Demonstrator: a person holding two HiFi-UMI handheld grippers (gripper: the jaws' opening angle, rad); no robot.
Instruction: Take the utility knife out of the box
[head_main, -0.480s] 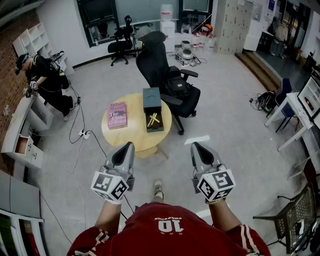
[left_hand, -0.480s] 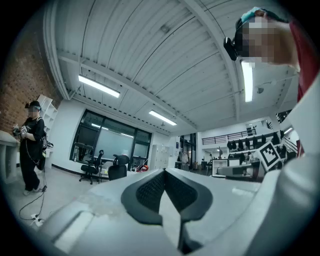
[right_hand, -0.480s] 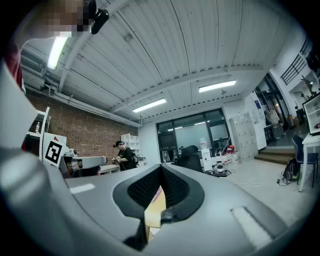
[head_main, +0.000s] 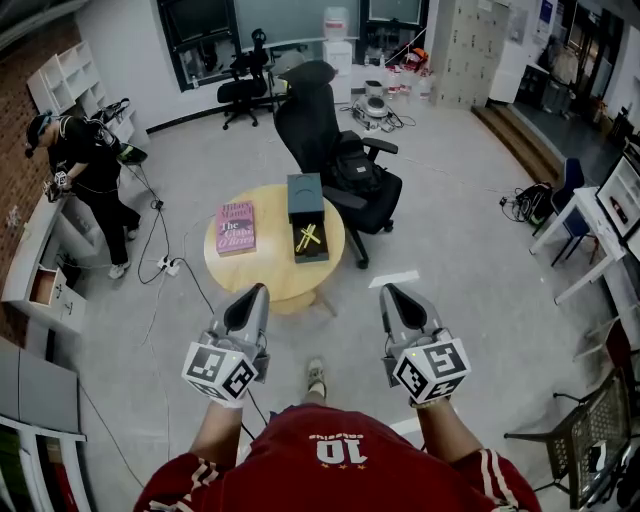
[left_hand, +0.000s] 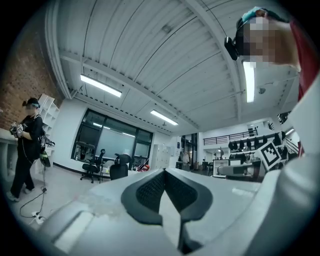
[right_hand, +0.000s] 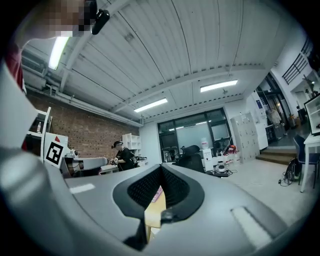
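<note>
While my left gripper (head_main: 258, 290) and right gripper (head_main: 388, 290) sit closed and empty, the yellow utility knife (head_main: 307, 238) lies ahead in its open box (head_main: 304, 197), book (head_main: 235, 228) beside, chair (head_main: 320, 130) beyond.

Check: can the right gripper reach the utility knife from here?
Probably not yet: the right gripper, shut, hangs short of the table. The utility knife lies uncovered in the open box.
</note>
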